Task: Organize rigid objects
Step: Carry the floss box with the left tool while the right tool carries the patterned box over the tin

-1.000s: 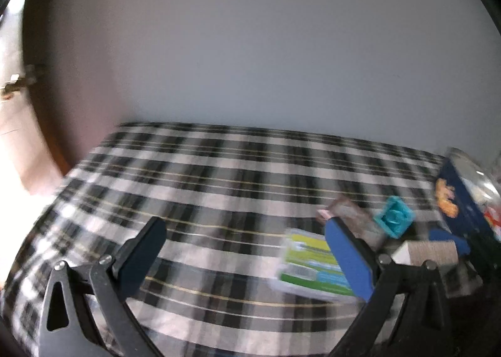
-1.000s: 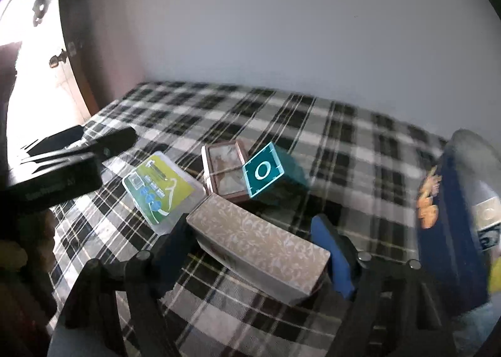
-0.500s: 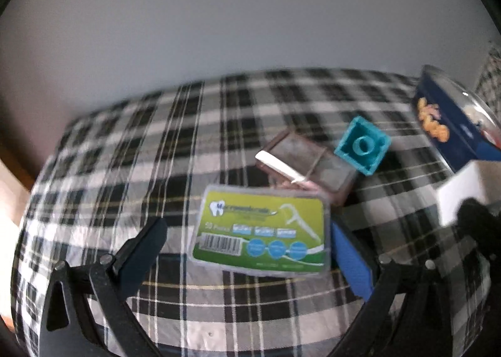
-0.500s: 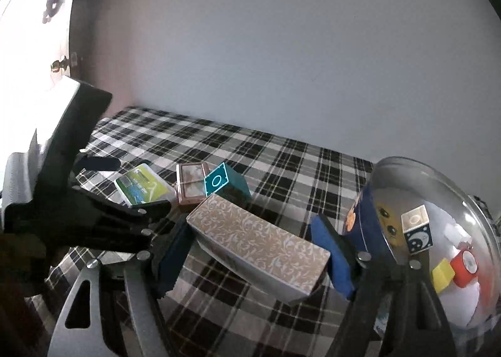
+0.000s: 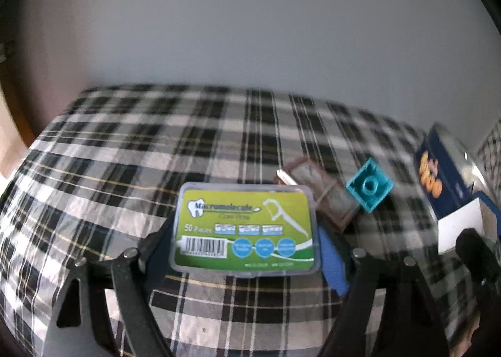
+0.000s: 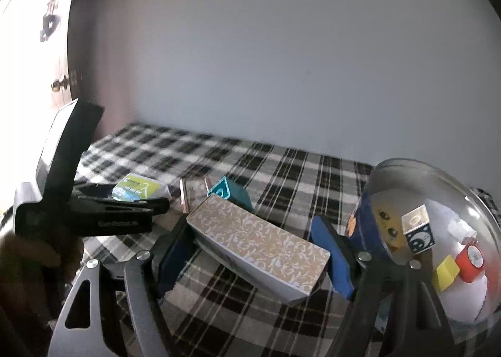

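My left gripper (image 5: pixel 247 250) is shut on a clear floss-pick box with a green label (image 5: pixel 245 227) and holds it just above the plaid cloth; the box also shows in the right wrist view (image 6: pixel 137 189). My right gripper (image 6: pixel 250 255) is shut on a long gold-patterned box (image 6: pixel 260 239), held off the cloth. A brown framed case (image 5: pixel 325 194) and a teal block (image 5: pixel 369 184) lie on the cloth behind the floss box. A round blue tin (image 6: pixel 369 231) with a clear inside holds several small blocks at the right.
The plaid tablecloth (image 5: pixel 125 175) covers the table up to a plain grey wall. The left gripper's body (image 6: pixel 94 216) and the hand on it fill the left of the right wrist view. A door with a knob (image 6: pixel 58 84) stands at far left.
My left gripper has closed onto the floss-pick box and lifted it. My right gripper has risen with the gold box, and the tin's inside has come into view.
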Tool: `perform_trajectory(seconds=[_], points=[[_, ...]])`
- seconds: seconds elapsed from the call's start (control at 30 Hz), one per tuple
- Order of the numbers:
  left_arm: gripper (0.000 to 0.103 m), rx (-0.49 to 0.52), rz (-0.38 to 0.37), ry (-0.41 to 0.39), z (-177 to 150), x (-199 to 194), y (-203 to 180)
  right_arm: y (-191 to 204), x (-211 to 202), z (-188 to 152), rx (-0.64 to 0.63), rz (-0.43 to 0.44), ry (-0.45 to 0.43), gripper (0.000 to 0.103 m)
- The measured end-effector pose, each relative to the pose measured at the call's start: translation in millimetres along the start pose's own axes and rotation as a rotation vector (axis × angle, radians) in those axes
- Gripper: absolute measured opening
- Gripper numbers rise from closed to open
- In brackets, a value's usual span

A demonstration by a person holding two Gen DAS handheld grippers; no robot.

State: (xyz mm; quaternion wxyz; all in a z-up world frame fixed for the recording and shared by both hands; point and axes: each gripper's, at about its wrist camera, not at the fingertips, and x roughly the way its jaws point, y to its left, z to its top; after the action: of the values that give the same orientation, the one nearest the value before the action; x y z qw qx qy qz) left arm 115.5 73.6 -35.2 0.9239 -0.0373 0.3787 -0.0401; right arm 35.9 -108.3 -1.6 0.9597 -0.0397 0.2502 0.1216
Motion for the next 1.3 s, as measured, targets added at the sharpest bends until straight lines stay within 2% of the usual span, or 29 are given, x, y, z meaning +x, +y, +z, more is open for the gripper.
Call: perform_trajectory(seconds=[0.2,0.4,0.6,0.8,1.07,1.3], points=[[0.08,-0.013,0.113,-0.164,-4,-33,-9,-6,-23,4,0.013,-0.045,-0.118,0.078],[0.08,0.012,0.155,-0.256,-6,-45,-23,-16,-32,8,0.029,-0.073,-0.157,0.078],[0.08,0.017,0.16,-0.267,-7,-45,-37,-26,-37,11,0.029,-0.1,-0.177,0.078],[0.08,0.027,0.132,-0.263,-12,-43,-56,-43,-41,8,0.037,-0.14,-0.178,0.078],[0.08,0.062,0.11,-0.274,-16,-44,-84,-61,-48,7,0.063,-0.16,-0.187,0.078],[0.08,0.067,0.099,-0.277,-16,-45,-94,-68,-55,6,0.066,-0.174,-0.201,0.078]])
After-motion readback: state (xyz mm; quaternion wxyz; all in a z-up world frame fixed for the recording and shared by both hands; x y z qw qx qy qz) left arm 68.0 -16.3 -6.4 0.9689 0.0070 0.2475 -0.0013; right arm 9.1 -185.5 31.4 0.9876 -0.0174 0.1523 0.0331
